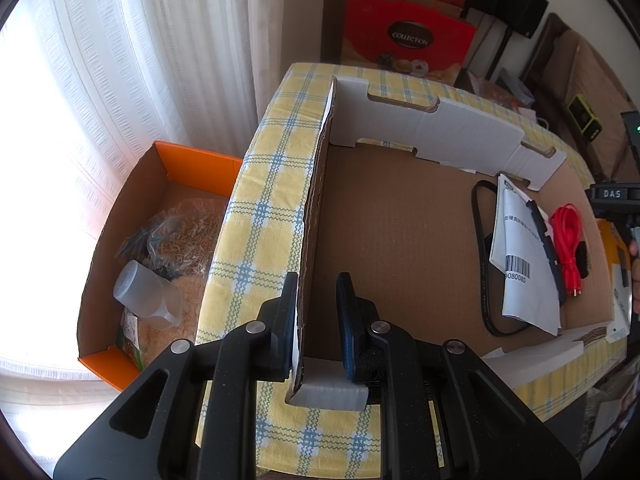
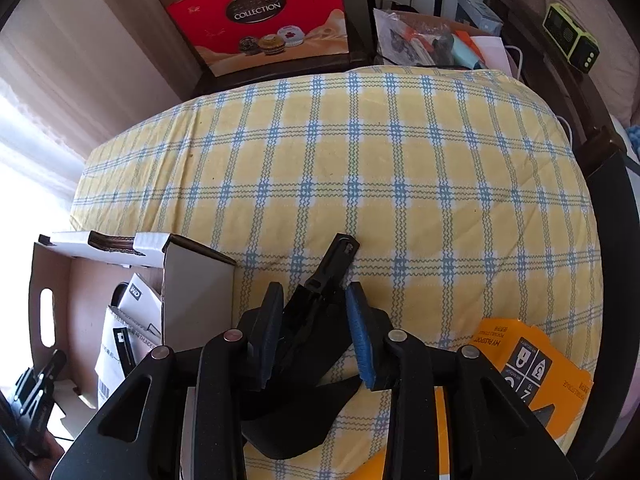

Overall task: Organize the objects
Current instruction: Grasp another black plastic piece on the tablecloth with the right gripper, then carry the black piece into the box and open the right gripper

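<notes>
Left gripper jaws clamped on cardboard box wall, box set on checked bench, red cable and papers inside, right gripper jaws closed on black plastic piece, orange package beside.

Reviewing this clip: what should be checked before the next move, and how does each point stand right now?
1. Left tool clamped on the side wall of the cardboard box: ok.
2. Right tool gripping the black object: ok, it sits between the pads.
3. Bare floor left in the box: ok; the leaflet and red cable lie at one end.
4. Black object above the box opening: not ok; it is over the tablecloth beside the box.
5. What the black object is: cannot tell.
</notes>
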The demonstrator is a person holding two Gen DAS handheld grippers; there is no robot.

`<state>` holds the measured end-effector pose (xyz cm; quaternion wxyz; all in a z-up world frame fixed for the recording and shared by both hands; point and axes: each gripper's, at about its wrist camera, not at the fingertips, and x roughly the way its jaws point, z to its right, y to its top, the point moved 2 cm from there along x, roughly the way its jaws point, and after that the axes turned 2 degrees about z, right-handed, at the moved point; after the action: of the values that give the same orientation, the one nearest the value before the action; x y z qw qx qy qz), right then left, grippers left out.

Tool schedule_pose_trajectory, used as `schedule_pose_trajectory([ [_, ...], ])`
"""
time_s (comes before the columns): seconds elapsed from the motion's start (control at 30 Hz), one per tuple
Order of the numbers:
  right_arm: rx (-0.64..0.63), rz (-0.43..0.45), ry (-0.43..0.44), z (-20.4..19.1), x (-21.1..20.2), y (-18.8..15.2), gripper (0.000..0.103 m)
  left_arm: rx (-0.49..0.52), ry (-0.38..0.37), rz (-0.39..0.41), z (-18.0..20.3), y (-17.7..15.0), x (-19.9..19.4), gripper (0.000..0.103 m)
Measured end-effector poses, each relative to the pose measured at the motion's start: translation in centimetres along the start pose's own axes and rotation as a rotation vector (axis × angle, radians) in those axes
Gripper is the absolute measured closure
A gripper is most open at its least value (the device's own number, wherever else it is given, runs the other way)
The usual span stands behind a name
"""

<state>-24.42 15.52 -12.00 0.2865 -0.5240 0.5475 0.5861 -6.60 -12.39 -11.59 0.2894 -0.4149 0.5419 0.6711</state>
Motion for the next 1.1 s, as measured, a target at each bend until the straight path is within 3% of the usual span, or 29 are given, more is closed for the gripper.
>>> schedule_pose_trajectory([
  [0.03, -0.012, 0.004, -0.014, -0.1, 0.0, 0.0, 0.086, 0.000, 0.000, 0.000, 0.0, 0.0, 0.0, 0.087],
  [0.43, -0.020, 0.079, 0.022, 0.0, -3.9, 0.1, 0.086, -0.002, 0.001, 0.000, 0.0, 0.0, 0.0, 0.087],
  [0.7, -0.113, 0.158, 0.110, -4.4, -8.8, -0.7, 0.086, -0.006, 0.002, 0.002, 0.1, 0.1, 0.0, 0.087],
  [0.87, -0.207, 0.115, 0.190, -8.9, -8.8, -2.4, 0.086, -0.006, 0.004, 0.002, 0.2, 0.1, -0.1, 0.087],
  [1.1, -0.291, 0.017, 0.233, -12.7, -6.1, -5.4, 0.086, -0.004, 0.003, 0.002, 0.3, -0.1, -0.2, 0.087],
])
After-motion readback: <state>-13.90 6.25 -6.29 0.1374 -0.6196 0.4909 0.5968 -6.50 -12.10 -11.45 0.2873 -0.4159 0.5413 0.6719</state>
